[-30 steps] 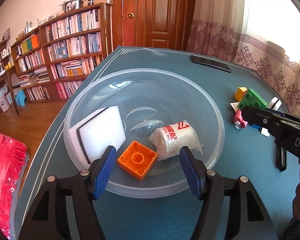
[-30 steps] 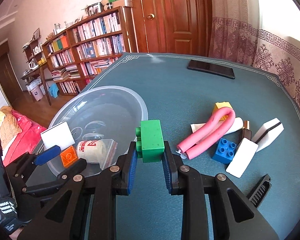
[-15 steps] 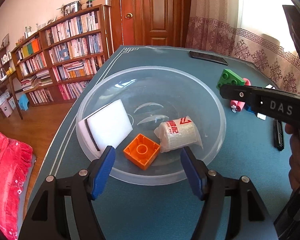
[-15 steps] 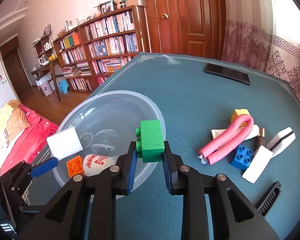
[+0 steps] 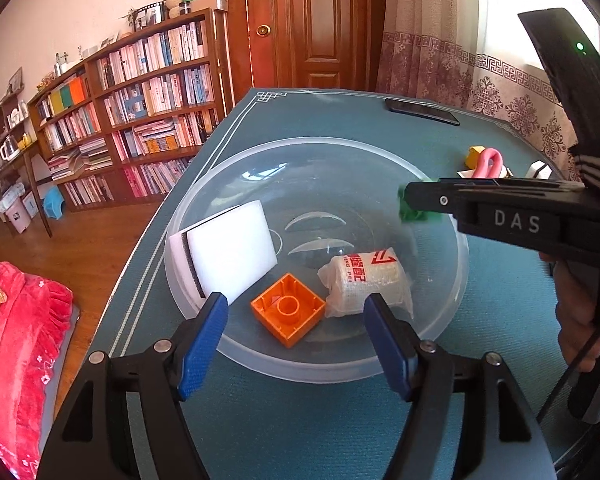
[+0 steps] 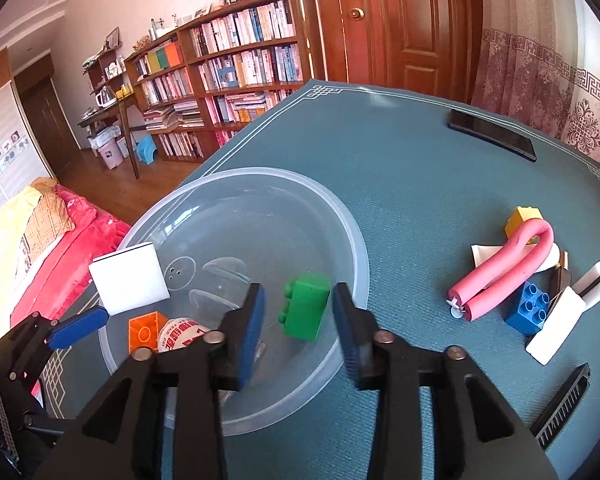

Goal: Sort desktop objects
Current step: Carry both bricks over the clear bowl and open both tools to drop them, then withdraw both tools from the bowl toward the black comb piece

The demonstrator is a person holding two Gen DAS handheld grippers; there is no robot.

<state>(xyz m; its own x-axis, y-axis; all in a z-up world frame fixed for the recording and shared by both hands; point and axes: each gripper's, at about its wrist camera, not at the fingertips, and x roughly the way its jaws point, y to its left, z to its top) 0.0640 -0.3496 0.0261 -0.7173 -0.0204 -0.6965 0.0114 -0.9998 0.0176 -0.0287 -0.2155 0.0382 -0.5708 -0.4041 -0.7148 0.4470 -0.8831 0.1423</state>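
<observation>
A clear plastic bowl (image 5: 316, 142) (image 6: 356, 240) holds a white sponge (image 5: 228, 248), an upturned orange brick (image 5: 288, 310) and a wrapped white roll (image 5: 364, 280). My right gripper (image 6: 298, 296) is open over the bowl's right side. A green brick (image 6: 305, 311) sits tilted between its spread fingers with a gap on each side, held by neither. In the left wrist view the green brick (image 5: 414, 214) peeks out beside the right gripper's finger, above the bowl. My left gripper (image 5: 296, 304) is open at the bowl's near rim, holding nothing.
On the teal table right of the bowl lie a pink foam tube (image 6: 504, 276), a blue brick (image 6: 530, 308), a yellow brick (image 6: 524, 218), two white sponges (image 6: 556, 324), and a black comb (image 6: 564, 404). A phone (image 6: 492, 140) lies at the far edge. The table's left edge drops to the floor.
My right gripper carried the green brick leftward over the bowl and opened, letting go of it. The left gripper stayed open and drew back slightly from the bowl.
</observation>
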